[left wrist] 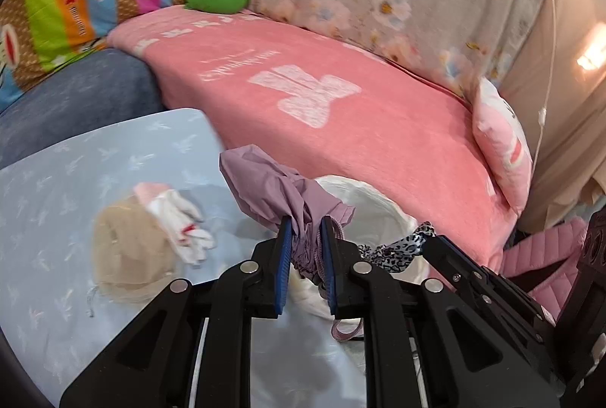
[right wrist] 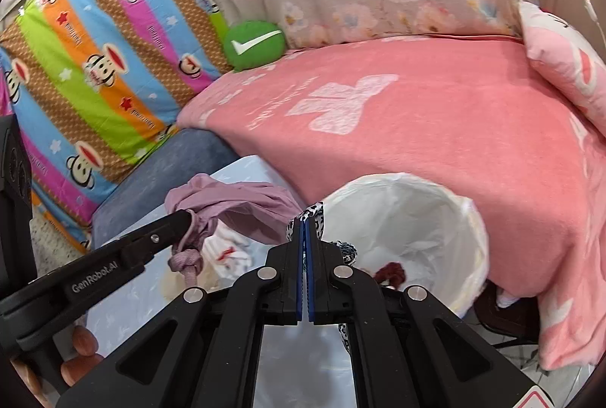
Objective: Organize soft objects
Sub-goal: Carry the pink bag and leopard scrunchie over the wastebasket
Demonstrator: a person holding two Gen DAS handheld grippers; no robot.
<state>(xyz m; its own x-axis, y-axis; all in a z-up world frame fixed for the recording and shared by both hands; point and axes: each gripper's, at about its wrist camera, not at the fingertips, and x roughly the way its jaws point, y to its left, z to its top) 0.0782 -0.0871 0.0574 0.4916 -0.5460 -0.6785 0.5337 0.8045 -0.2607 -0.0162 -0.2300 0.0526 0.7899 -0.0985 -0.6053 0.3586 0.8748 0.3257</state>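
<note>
Lilac fabric (left wrist: 265, 192) is being pinched between the blue pads of the left gripper (left wrist: 306, 237), hanging just above the white basket (left wrist: 363, 203), which is standing against the pink blanket (left wrist: 341, 97). A beige hat (left wrist: 128, 256) and white glove (left wrist: 178, 218) are lying on the light blue cloth (left wrist: 57, 181) left of the basket.

From the right wrist, the right gripper (right wrist: 306, 218) is pressing its pads together on a leopard-print strip (right wrist: 350, 253), at the near rim of the white basket (right wrist: 435, 218); the lilac fabric (right wrist: 235, 203) is hanging left of it.

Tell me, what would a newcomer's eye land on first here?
Probably the left gripper, shut on a bunched lilac garment above the pale blue table, and the right gripper pinching a leopard-print strip near the white-lined bin. Behind lies a pink blanket, with a green tick cushion at the back.
</note>
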